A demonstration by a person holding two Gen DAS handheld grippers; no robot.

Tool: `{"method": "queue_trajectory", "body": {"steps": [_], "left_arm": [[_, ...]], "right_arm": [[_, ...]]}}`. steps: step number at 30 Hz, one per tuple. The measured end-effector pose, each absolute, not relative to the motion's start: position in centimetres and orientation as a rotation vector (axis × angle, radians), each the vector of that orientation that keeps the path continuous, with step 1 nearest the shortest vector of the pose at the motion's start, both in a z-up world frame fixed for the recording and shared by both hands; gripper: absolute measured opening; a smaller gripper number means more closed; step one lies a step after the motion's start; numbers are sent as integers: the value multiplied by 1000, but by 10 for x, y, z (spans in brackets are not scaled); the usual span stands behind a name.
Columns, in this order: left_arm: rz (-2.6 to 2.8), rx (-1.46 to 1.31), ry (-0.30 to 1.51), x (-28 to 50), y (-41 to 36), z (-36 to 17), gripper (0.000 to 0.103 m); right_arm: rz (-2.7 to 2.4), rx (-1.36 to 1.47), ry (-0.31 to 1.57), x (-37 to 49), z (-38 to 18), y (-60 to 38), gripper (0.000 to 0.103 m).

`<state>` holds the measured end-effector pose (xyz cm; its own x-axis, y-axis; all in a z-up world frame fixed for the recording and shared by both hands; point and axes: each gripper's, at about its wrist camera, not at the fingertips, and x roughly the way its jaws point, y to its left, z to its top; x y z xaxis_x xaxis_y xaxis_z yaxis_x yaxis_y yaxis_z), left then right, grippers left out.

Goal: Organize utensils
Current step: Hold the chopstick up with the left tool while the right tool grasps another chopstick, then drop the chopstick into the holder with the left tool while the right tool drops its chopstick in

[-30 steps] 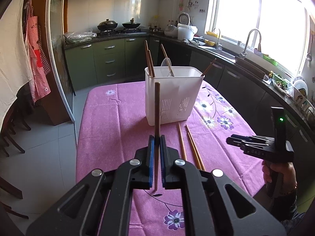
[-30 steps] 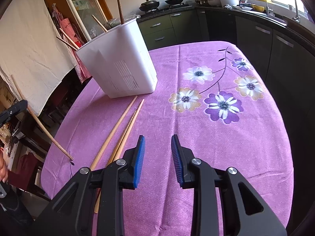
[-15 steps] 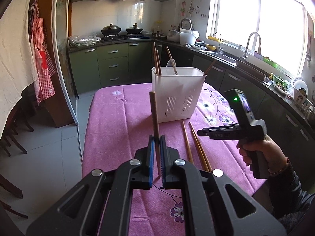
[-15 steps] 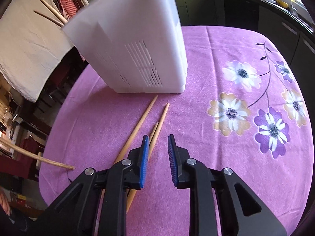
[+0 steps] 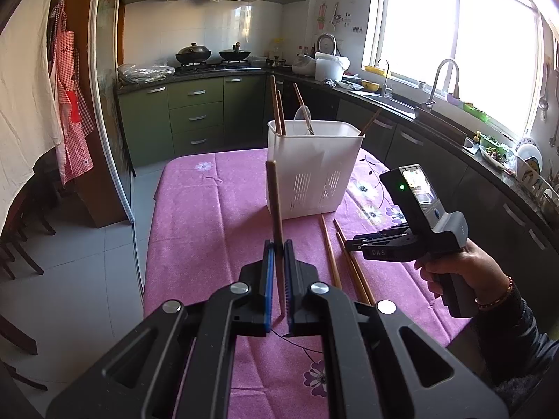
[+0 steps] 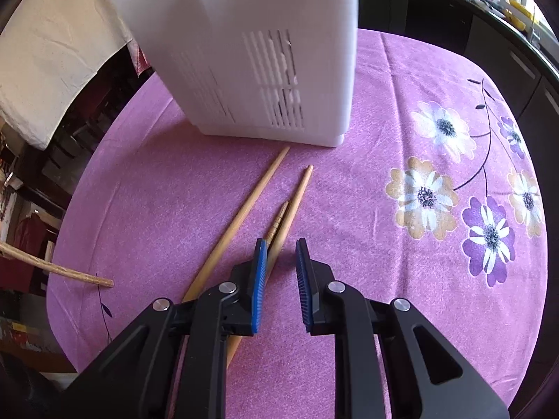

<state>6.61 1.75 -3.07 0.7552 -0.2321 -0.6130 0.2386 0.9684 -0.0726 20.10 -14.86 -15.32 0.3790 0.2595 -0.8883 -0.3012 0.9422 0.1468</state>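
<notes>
My left gripper is shut on a brown chopstick, held upright above the purple tablecloth, short of the white utensil holder. The holder has several chopsticks and a spoon in it. My right gripper is open, low over three loose chopsticks lying in front of the holder. One chopstick runs between its fingers. In the left wrist view the right gripper hovers over the same chopsticks. The held chopstick's tip shows at the left of the right wrist view.
The table has a purple floral cloth; its left edge drops to a tiled floor. Green kitchen cabinets, a stove with pans and a sink under a window lie behind. An apron and cloth hang at left.
My right gripper has moved forward and down over the loose chopsticks and opened a little wider. My left gripper still holds its chopstick and has drawn back slightly from the holder.
</notes>
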Motion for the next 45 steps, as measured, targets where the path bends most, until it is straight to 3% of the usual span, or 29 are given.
{"method": "queue_trajectory", "body": {"steps": [18, 25, 37, 45], "left_arm": [[-258, 27, 673, 66, 14, -31, 6], [-253, 31, 676, 66, 14, -32, 6], [-262, 62, 679, 67, 6, -31, 6], [-259, 79, 674, 67, -2, -30, 5]], "right_arm": [[324, -186, 1148, 212, -156, -123, 18], [339, -166, 1131, 212, -152, -125, 6], [384, 36, 726, 126, -29, -205, 6], [364, 35, 578, 54, -6, -230, 6]]}}
